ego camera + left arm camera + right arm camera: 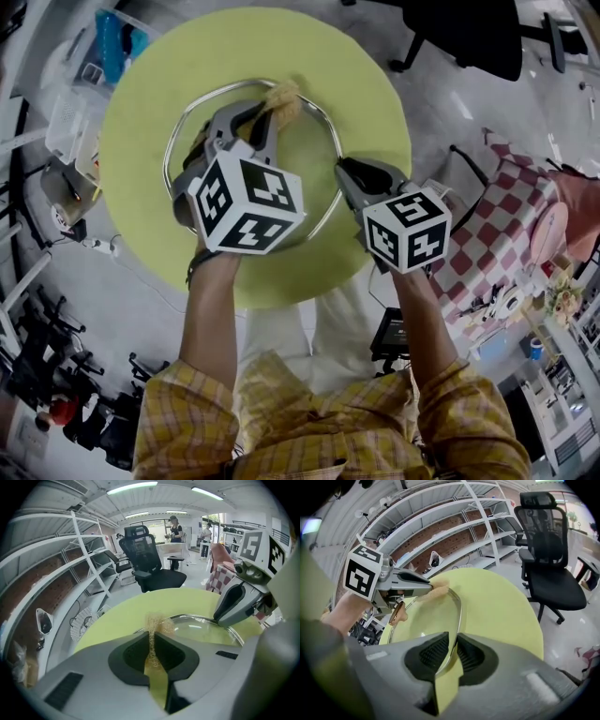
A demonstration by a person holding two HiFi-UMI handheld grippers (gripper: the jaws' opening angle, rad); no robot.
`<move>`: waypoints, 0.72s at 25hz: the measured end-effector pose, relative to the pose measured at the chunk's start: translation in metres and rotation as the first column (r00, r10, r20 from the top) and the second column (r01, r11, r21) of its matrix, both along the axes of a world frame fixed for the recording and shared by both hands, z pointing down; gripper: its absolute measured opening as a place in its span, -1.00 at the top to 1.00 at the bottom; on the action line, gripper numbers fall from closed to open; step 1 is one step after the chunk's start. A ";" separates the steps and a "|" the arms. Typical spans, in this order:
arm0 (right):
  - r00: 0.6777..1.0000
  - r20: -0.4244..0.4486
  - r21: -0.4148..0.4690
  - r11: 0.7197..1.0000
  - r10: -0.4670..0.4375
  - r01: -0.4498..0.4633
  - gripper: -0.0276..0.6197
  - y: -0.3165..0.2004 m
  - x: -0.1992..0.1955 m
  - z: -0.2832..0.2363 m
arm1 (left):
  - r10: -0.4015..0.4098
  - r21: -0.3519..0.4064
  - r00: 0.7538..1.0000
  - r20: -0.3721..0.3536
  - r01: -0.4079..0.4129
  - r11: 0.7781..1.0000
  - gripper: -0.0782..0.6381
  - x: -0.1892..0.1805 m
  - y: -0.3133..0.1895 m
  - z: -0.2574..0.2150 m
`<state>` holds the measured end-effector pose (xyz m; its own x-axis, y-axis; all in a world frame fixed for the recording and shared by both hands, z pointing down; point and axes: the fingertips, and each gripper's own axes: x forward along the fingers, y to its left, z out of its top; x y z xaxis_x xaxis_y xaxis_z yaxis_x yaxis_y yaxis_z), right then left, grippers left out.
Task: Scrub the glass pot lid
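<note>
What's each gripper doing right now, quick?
Left gripper: shut on the tan scrubber.
Right gripper: shut on the rim of the glass pot lid.

The lid (314, 159) is glossy glass rimmed in shiny metal, the scrubber (284, 101) coarse fibre, the tabletop (361, 84) matt.

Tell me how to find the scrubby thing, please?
Find the big round yellow-green table; a glass pot lid with a shiny metal rim is at its middle. At the lid's far edge, the left gripper pinches a scrubber. It is the only fuzzy, straw-coloured tuft there; everything near it is smooth glass, metal or grey plastic.
</note>
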<state>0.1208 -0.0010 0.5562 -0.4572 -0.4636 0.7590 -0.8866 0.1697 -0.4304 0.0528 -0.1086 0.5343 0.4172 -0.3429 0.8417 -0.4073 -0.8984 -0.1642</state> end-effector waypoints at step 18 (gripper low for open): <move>0.995 -0.017 -0.040 0.995 -0.096 0.096 0.73 -0.001 -0.004 0.000 | 0.020 -0.048 0.999 0.028 -0.018 0.999 0.67 0.006 0.010 0.002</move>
